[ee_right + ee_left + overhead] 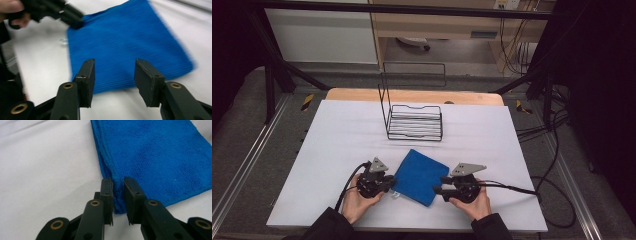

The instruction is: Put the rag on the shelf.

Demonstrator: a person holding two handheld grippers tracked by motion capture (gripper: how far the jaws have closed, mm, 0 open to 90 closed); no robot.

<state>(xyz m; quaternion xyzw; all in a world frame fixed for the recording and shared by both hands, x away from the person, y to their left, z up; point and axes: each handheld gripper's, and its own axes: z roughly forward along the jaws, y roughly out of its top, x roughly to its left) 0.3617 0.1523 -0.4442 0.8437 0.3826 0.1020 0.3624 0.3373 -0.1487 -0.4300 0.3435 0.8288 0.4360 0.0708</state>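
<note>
folded blue cloth (pixel 420 176), flat and askew on the white table's near side

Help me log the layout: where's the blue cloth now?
In the high view the blue cloth lies folded on the table's near middle, between the left gripper and right gripper, nearer than the wire rack.

Grey floor (pixel 242 125), wooden cabinet (pixel 437 22) beyond the white table (pixel 337 130).

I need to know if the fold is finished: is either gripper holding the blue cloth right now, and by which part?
Nothing is held. The left gripper straddles the folded blue cloth's corner without pinching; the right gripper stands open.
</note>
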